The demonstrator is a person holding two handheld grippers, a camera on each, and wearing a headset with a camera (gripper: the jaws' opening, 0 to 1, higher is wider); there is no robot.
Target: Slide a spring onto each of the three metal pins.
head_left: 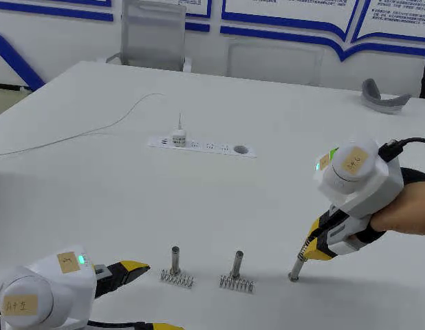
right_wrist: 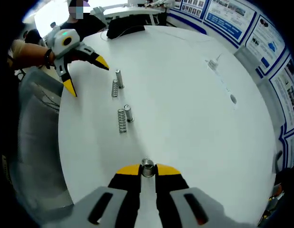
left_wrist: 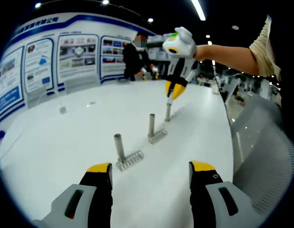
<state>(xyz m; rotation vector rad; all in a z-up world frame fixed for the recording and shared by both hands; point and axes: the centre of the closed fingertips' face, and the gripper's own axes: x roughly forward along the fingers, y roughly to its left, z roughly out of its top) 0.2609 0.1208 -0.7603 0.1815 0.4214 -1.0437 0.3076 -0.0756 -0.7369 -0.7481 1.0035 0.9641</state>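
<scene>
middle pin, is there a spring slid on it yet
No, the middle pin stands bare, and a spring lies flat on the table beside its base.

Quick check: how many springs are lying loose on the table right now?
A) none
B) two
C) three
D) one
B: a spring lies by the left pin and a second spring by the middle pin. The right gripper holds what looks like the third spring at the third pin.
</scene>
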